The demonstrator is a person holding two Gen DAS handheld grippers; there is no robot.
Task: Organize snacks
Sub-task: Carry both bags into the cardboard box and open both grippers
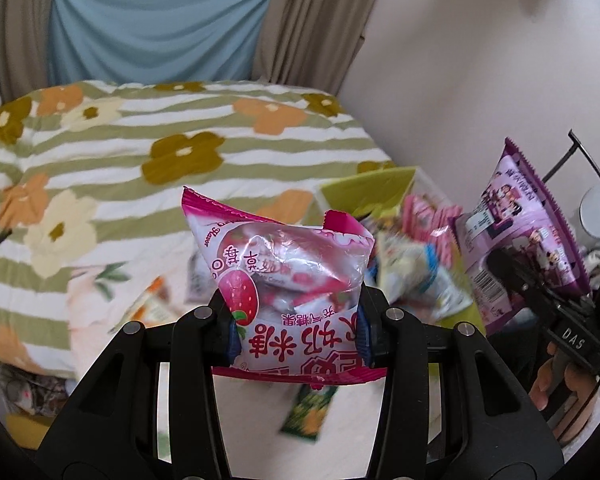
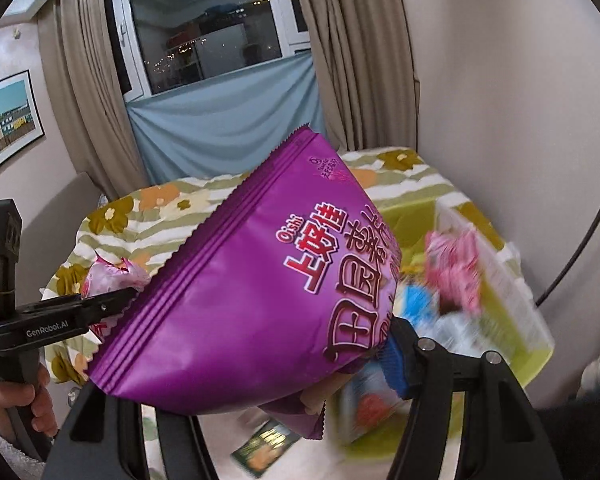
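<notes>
Pink bag (image 1: 288, 280): light, crinkly, puffed; clamped low in left gripper (image 1: 298, 332), aloft.
Purple bag (image 2: 260, 292): slick, airy, crushable; pinched at lower corner by right gripper (image 2: 364, 364), aloft.
Hold: sealed edges best.
Below: green bin (image 2: 532, 344), bed (image 1: 100, 152).

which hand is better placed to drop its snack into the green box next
Right, probably. In its view the purple chip bag hangs right beside the green box; the left gripper with the pink candy bag sits farther off.
</notes>
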